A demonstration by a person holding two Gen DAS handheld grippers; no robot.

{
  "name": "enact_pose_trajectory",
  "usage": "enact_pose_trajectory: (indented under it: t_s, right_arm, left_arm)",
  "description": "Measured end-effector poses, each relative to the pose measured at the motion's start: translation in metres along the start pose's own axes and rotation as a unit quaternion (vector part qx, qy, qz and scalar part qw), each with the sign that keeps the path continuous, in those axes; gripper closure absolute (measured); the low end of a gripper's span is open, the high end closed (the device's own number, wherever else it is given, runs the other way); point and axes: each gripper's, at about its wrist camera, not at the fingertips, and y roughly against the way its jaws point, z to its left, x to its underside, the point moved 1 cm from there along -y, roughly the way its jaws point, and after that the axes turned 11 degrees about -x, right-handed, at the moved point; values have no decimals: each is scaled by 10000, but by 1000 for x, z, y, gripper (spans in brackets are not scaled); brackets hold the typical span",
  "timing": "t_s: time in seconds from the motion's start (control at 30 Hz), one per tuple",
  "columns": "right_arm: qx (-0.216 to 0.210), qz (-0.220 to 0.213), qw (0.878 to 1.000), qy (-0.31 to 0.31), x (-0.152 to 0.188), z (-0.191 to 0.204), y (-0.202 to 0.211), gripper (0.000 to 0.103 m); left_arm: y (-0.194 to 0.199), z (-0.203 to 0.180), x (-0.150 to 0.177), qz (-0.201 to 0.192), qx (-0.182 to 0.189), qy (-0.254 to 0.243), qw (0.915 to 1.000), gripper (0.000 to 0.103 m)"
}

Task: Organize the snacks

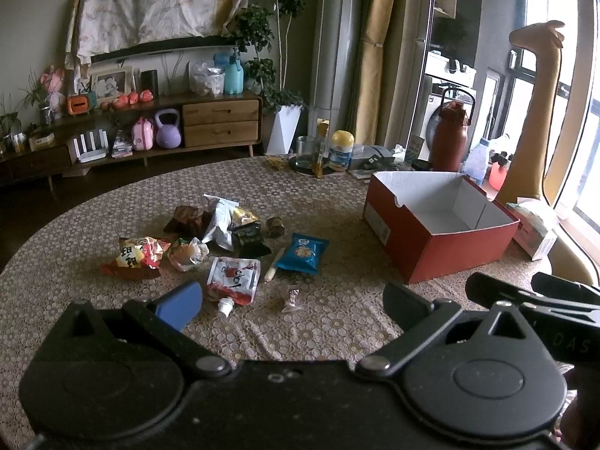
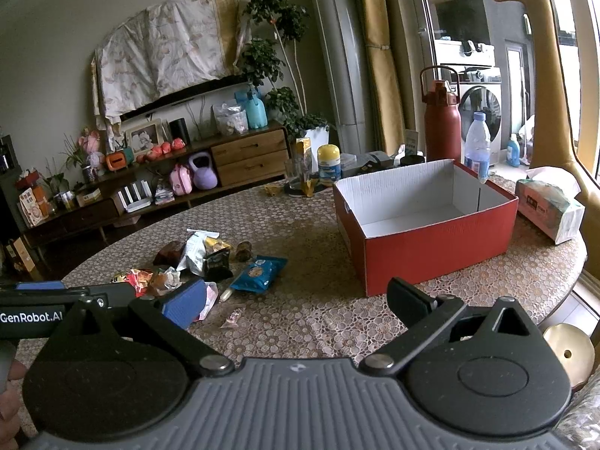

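I see a round table (image 1: 337,322) with a bumpy patterned cloth. Its near edge curves off at 7 o'clock in the left view, with dark floor past it. The snacks (image 1: 225,247) lie in a loose pile near the middle of the table, at about 11 o'clock from my left claw (image 1: 292,309). A blue packet (image 1: 303,253) sits at the pile's right side, and a small wrapped candy (image 1: 291,300) lies alone, closest to me. The red box (image 1: 442,225) stands open at 1 o'clock, well apart from the pile, with bare cloth between them. That gap gives me room to move.

My left claw hangs low over the table, wide open, holding nothing. My right claw (image 2: 296,309) is just beside it, also wide open and empty, pointing between pile and box. A tissue pack (image 2: 551,206) sits past the box at 2 o'clock, near the table edge.
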Motion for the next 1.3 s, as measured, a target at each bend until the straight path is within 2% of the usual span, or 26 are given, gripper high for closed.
enact_pose_trajectory:
  t_s: [0.83, 1.07, 1.3]
  right_arm:
    - [-118, -1, 9999, 104, 3, 8, -12, 0]
    - [-266, -3, 9995, 170, -6, 5, -38, 0]
    - [-378, 155, 9987, 290, -13, 0, -74, 0]
  left_arm:
    - [-2, 1, -5, -60, -36, -17, 10000, 0]
    - [-24, 18, -12, -160, -73, -12, 9998, 0]
    - [-59, 53, -20, -150, -222, 331, 9991, 0]
